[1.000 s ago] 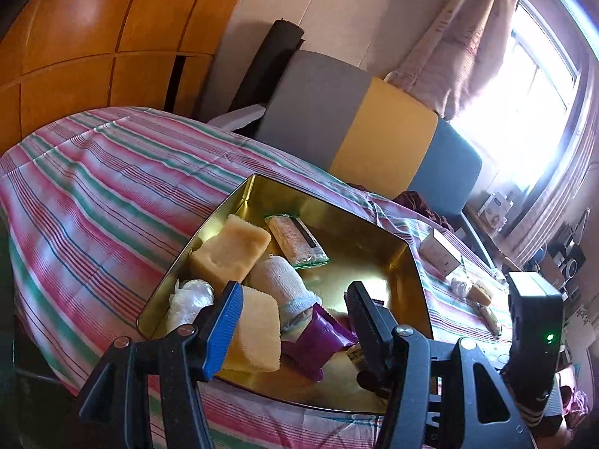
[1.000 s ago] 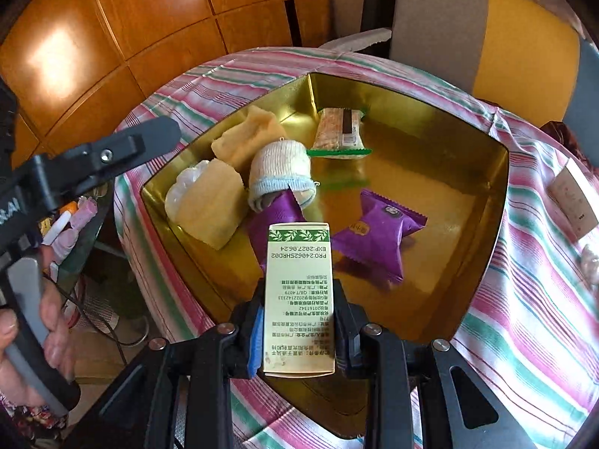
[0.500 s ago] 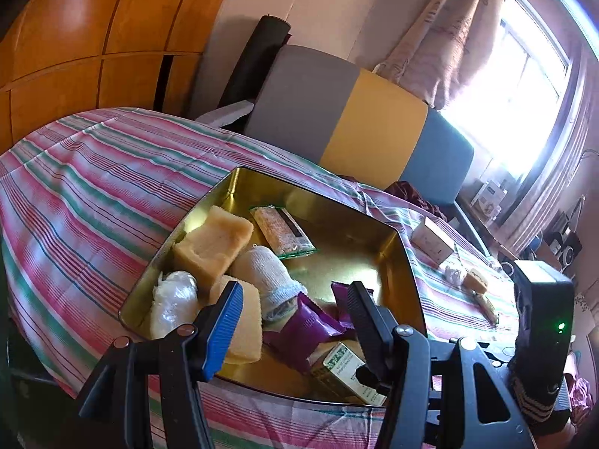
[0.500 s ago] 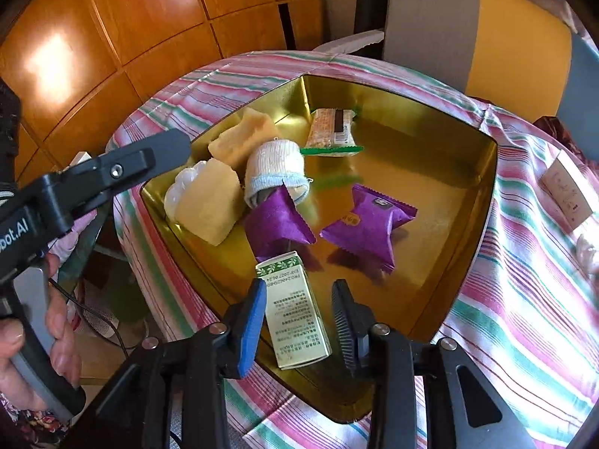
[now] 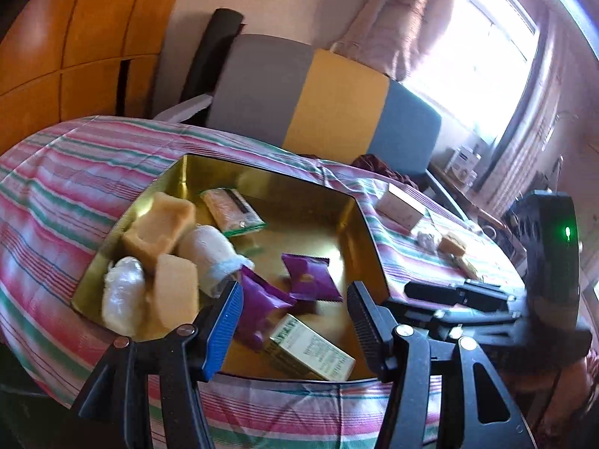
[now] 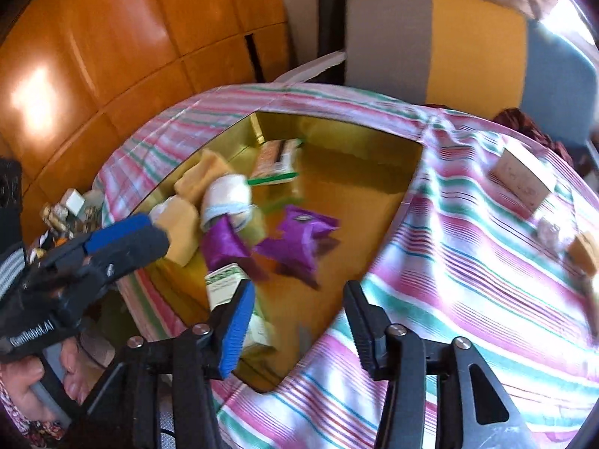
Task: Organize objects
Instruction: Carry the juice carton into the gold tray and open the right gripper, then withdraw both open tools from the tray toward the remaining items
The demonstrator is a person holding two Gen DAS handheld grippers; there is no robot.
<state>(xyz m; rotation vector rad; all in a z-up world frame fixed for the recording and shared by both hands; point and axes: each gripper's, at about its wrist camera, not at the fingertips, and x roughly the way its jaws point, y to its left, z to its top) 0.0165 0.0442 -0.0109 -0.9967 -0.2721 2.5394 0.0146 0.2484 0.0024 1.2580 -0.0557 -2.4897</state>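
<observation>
The striped surface (image 5: 75, 172) carries the gold tray (image 5: 359, 220). The green box (image 5: 312, 350) lies flat inside the tray at 6 o'clock. Right claw (image 6: 295, 316): wide open, empty. Left claw (image 5: 294, 318): wide open, empty, above the box.

Left tongs (image 5: 294, 321) agape, right tongs (image 6: 299, 321) agape, empty

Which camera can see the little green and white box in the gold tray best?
The left wrist view. There the green and white box lies whole and fairly sharp near the front edge of the gold tray, between the open fingers of the left hand-held gripper. In the right wrist view the box is blurred and partly hidden behind a blue finger.
</observation>
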